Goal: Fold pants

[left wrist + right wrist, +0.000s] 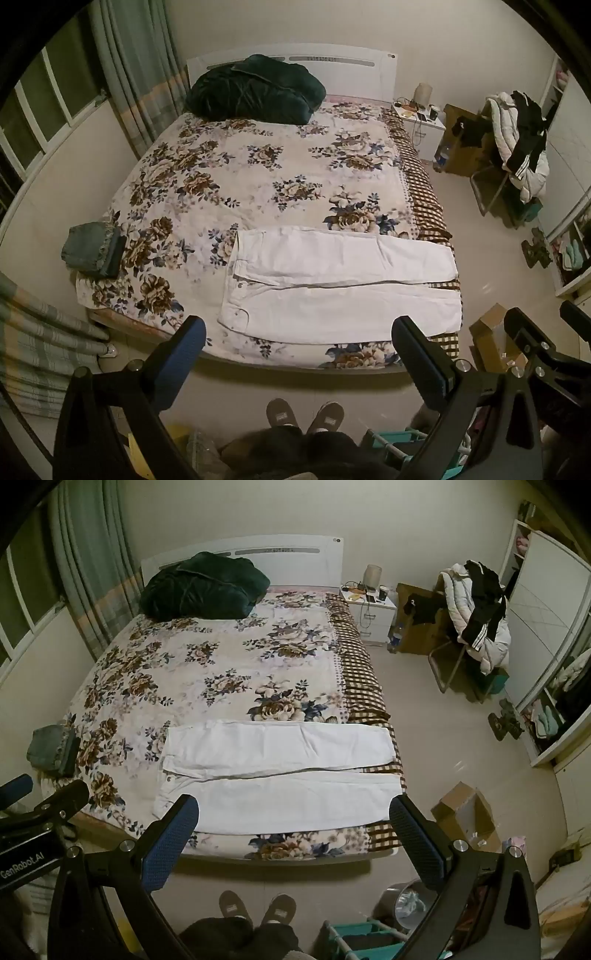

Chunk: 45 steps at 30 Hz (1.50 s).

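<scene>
White pants (340, 284) lie flat across the near end of the floral bed (258, 177), waist to the left, both legs stretched right, side by side. They also show in the right wrist view (280, 771). My left gripper (299, 334) is open and empty, held high above the bed's near edge. My right gripper (295, 812) is open and empty too, at the same height, just right of the left one. Its fingers (532, 332) show at the right of the left wrist view.
A folded stack of jeans (94, 253) sits at the bed's left corner. A dark green blanket (255, 90) lies by the headboard. A cardboard box (465, 816), a bin (406, 901) and a teal rack (369, 938) stand on the floor at right. My slippered feet (258, 908) are below.
</scene>
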Each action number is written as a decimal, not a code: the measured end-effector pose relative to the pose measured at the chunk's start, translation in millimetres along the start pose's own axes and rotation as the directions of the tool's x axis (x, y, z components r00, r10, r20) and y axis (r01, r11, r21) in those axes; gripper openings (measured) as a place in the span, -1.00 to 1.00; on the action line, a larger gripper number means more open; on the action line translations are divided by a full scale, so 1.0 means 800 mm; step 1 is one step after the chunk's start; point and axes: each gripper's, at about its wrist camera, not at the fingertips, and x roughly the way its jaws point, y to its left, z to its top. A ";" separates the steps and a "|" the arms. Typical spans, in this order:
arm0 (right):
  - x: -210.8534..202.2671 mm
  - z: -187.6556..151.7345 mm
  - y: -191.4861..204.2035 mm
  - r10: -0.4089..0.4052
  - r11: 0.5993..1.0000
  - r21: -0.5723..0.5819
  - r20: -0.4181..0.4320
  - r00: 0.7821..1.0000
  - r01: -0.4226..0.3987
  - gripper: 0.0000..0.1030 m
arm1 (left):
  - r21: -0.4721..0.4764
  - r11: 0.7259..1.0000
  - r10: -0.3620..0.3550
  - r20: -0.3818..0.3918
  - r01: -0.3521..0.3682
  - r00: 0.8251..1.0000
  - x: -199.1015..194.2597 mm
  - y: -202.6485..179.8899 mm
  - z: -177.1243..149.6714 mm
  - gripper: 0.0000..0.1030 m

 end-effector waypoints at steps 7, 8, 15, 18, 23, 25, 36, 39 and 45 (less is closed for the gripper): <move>0.004 0.000 0.000 0.010 1.000 0.016 -0.010 1.000 -0.010 1.00 | 0.005 1.000 0.003 -0.007 -0.003 1.000 0.000 0.000 0.000 1.00; -0.003 0.002 0.001 0.011 1.000 0.016 -0.011 1.000 -0.011 1.00 | 0.003 1.000 0.006 -0.006 -0.006 1.000 0.000 0.000 0.000 1.00; -0.001 -0.007 -0.001 0.021 1.000 0.023 -0.020 1.000 -0.021 1.00 | 0.004 1.000 0.011 -0.016 -0.011 1.000 -0.001 0.001 -0.001 1.00; 0.000 -0.012 -0.002 0.025 0.999 0.030 -0.028 0.999 -0.024 1.00 | 0.003 1.000 0.011 -0.017 -0.011 1.000 0.003 0.003 -0.006 1.00; 0.001 -0.016 0.000 0.026 0.999 0.026 -0.033 0.999 -0.025 1.00 | 0.005 1.000 0.011 -0.021 -0.011 1.000 0.006 0.003 -0.009 1.00; 0.000 -0.018 0.000 0.026 0.999 0.027 -0.030 0.999 -0.025 1.00 | 0.008 1.000 0.011 -0.020 -0.011 1.000 0.004 0.004 -0.010 1.00; -0.001 -0.017 0.004 0.028 0.999 0.028 -0.030 0.999 -0.027 1.00 | 0.006 1.000 0.011 -0.024 -0.011 1.000 0.005 0.001 -0.011 1.00; -0.001 -0.018 0.004 0.029 0.999 0.028 -0.029 0.999 -0.028 1.00 | 0.009 1.000 0.012 -0.023 -0.012 1.000 0.005 -0.001 -0.011 1.00; -0.001 -0.013 0.005 0.028 0.999 0.031 -0.029 0.999 -0.027 1.00 | 0.009 1.000 0.012 -0.020 -0.011 1.000 0.005 -0.002 -0.015 1.00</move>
